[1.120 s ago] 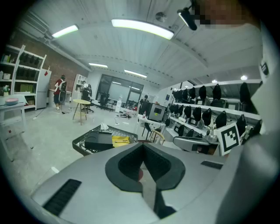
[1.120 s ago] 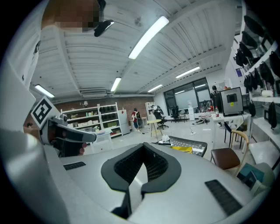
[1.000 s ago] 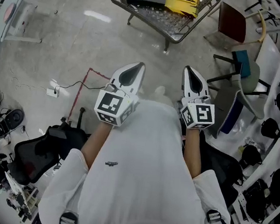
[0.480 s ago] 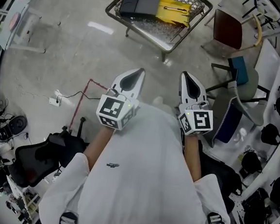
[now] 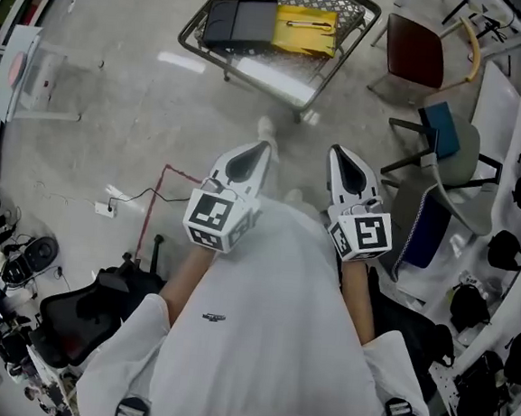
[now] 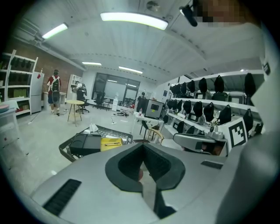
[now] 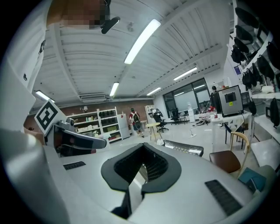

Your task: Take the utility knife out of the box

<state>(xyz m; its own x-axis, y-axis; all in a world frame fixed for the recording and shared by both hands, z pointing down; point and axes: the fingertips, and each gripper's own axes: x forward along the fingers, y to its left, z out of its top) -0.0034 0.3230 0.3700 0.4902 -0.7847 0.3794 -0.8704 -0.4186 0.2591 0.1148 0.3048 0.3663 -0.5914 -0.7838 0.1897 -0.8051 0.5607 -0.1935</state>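
You hold both tools out ahead of your waist, forearms roughly parallel, noses aimed toward the top of the head view and tipped slightly downward. Your left tool has its jaws pressed together on nothing, and your right tool is closed and empty too. The box lies open on the mesh counter at upper centre, well apart from both tools. The thin item on its yellow half is probably the utility knife.
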